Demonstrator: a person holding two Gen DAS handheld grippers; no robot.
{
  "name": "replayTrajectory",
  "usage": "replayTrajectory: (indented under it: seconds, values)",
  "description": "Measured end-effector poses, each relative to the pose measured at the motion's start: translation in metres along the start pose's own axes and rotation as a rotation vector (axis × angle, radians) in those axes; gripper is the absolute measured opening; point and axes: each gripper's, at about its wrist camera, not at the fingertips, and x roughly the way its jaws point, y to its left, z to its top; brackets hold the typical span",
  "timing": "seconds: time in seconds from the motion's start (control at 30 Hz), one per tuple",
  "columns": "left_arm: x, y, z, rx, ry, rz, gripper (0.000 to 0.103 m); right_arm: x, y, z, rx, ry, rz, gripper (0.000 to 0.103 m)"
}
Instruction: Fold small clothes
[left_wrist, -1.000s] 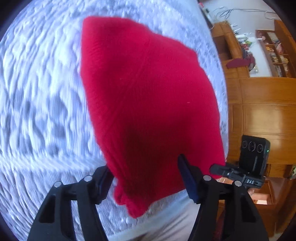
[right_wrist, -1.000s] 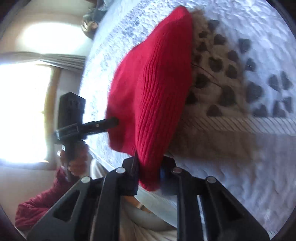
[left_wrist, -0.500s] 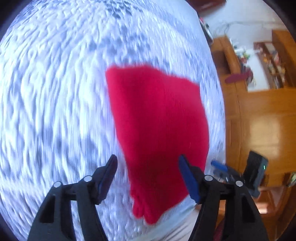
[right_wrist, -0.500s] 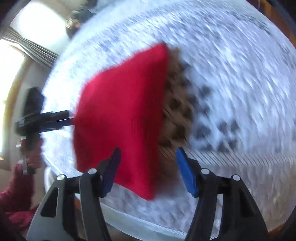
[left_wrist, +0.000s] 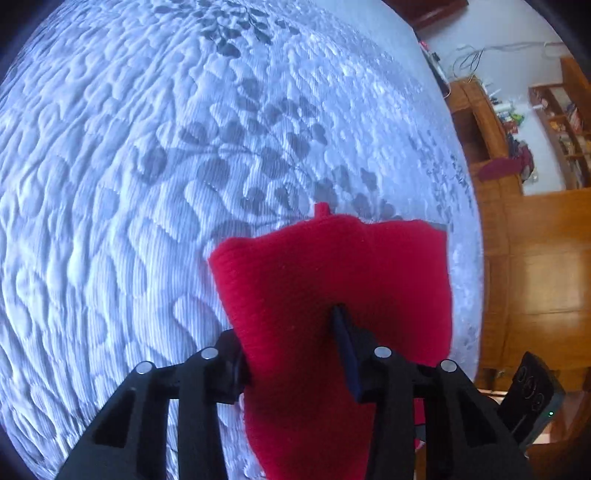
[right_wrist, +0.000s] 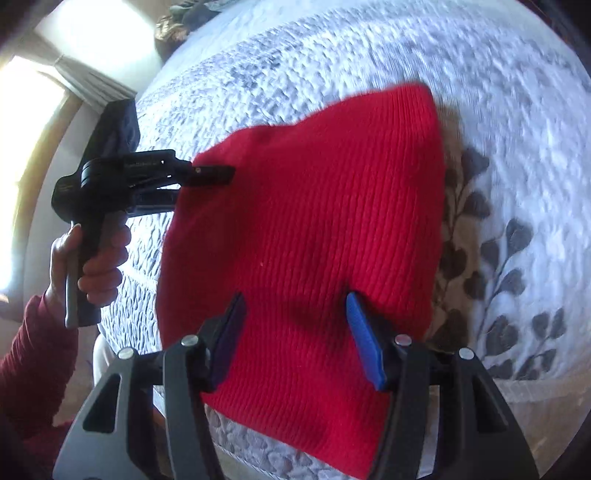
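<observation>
Quilted bedspread (left_wrist: 147, 184) with a leaf print serves as the folding surface. Left tongs (left_wrist: 288, 328) are narrowed onto the red knit (left_wrist: 332, 266), apparently pinching its left edge to lift it for a fold. Right tongs (right_wrist: 295, 310) gape wide above the knit and grip nothing. Knit lies at the near bed edge. Its near end is hidden behind the tongs, and the garment type is unclear.

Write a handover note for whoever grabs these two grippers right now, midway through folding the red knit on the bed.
Left gripper: appears clamped on one edge of the red knit.
Right gripper: open, above the knit's near edge, gripping nothing.
Knit: mostly flat on the quilt, its held edge raised.
Done: the knit is laid out; fold count unclear.
Left: probably take a second edge with the right gripper and fold over.
</observation>
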Motion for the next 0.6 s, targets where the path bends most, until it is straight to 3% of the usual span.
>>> replayTrajectory:
  seconds: [0.13, 0.27, 0.4, 0.6]
  values:
    - [-0.003, 0.016, -0.004, -0.014, 0.003, -0.006, 0.042, -0.004, 0.009, -0.009, -0.023, -0.019, -0.036, 0.056]
    - [-0.016, 0.005, -0.028, 0.016, 0.001, 0.041, 0.053, -0.035, 0.002, -0.022, 0.028, -0.071, 0.024, 0.06]
    - [-0.035, 0.003, -0.088, 0.026, 0.043, 0.022, 0.059, -0.065, -0.02, -0.052, 0.085, -0.101, -0.023, 0.064]
    - [-0.03, -0.021, -0.17, 0.091, 0.095, 0.039, 0.059, -0.048, -0.052, -0.095, 0.187, -0.016, 0.017, 0.062]
